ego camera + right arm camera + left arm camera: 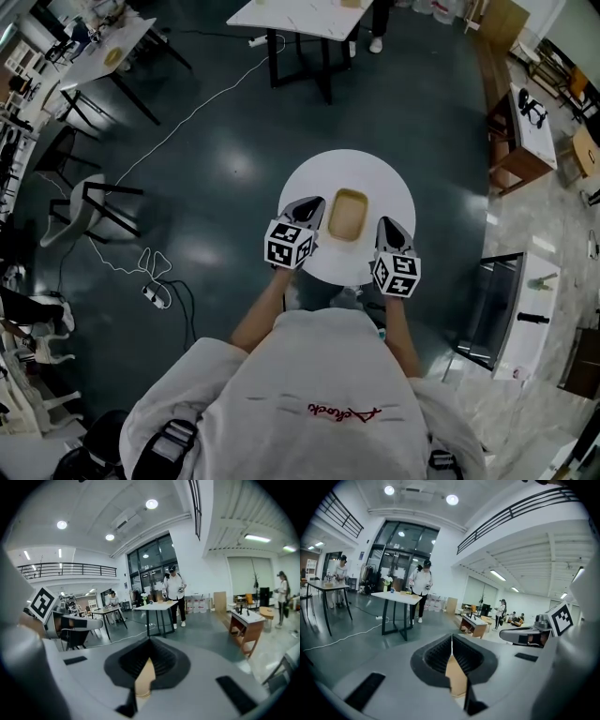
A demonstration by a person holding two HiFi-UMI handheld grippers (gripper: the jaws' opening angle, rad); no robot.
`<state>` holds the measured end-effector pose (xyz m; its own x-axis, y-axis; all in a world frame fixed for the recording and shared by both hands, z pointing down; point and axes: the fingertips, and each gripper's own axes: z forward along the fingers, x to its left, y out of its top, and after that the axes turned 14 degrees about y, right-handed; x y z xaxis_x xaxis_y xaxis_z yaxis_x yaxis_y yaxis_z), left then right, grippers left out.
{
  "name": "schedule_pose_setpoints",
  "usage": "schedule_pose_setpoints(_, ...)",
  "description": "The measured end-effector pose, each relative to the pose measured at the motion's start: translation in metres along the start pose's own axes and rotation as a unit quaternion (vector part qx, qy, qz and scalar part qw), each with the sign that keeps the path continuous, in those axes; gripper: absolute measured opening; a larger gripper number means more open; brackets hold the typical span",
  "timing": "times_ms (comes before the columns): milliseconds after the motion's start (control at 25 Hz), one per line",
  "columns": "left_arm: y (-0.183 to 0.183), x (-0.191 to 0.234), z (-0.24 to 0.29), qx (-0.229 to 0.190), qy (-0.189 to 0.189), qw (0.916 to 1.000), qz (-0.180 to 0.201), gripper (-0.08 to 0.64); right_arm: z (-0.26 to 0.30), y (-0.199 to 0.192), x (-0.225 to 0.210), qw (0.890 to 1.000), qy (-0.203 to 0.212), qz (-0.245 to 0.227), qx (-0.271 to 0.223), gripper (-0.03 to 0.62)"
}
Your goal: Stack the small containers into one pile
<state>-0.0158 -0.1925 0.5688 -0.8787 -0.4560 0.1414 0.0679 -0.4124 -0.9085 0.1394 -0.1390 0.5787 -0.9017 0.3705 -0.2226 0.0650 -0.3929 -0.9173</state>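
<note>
Small tan rectangular containers (347,214) sit as one pile at centre of round white table (305,183)
Left gripper (309,208) and right gripper (389,226) flank the pile towards the table's near edge, both with jaws closed together and holding nothing; judged: stacking looks complete, hence no grip
</note>
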Motion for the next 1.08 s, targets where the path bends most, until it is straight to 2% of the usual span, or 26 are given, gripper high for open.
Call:
schedule_pose_setpoints(280,0.0,0.005,-0.015,-0.006,-0.005,1.0,0.005,0.017,-0.003,0.004,0.015,1.0,-0.007,-0.008,-0.009,0.02)
schedule_pose_setpoints(1080,-0.017,0.002,-0.032,-0.003,-0.024,0.9997,-0.007,0.017,-0.008,-0.013,0.033,1.0,-0.005,0.001,0.006,0.02)
